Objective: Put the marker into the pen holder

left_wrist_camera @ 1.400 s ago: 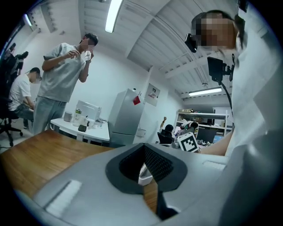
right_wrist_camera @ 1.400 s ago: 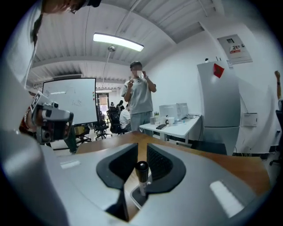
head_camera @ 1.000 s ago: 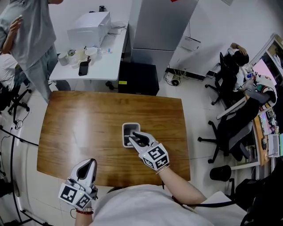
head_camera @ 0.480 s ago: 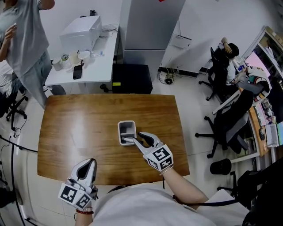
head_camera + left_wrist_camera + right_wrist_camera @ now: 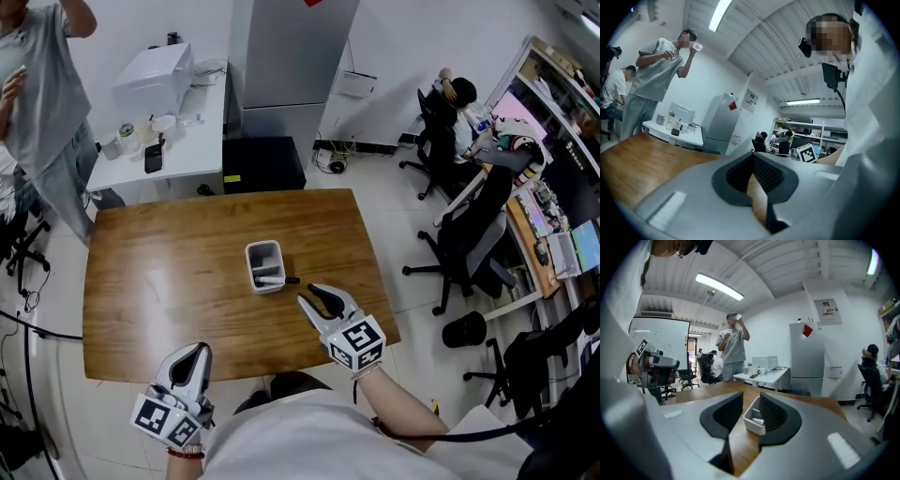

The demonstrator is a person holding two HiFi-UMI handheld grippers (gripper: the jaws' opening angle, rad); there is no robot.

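A white pen holder stands near the middle of the wooden table. The marker lies in it, white with a dark end poking over the near right rim. My right gripper hovers just near-right of the holder, apart from it. Its jaws are closing, and nothing is between them. The right gripper view looks between the pads at the holder and the marker. At the table's near edge, my left gripper is shut and empty; its pads meet at the tips.
A white side table with a box, a phone and cups stands at the back left, and a person stands beside it drinking. A black cabinet sits behind the table. Office chairs and a seated person are at the right.
My right gripper has drawn back from the pen holder toward the near right and opened. The marker stays in the holder. The left gripper has kept still.
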